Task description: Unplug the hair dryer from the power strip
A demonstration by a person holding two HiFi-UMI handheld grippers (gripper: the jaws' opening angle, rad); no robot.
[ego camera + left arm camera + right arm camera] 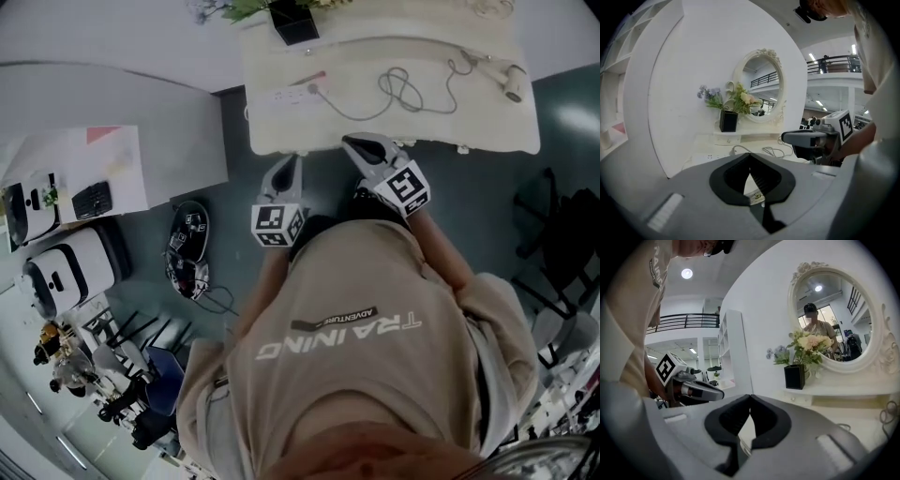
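Observation:
A white power strip lies at the left of the white dressing table, and it shows again as the strip ahead of my left jaws. A plug sits in it. From there a grey cord loops right to the white hair dryer at the table's far right. My left gripper hangs shut and empty just short of the table's near edge. Beside it my right gripper is shut and empty at that edge. Both stay apart from strip and plug.
A black vase of flowers and an oval mirror stand at the back of the table. A white shelf unit rises to the left. On the floor at left lie white devices, a dark gadget and chairs.

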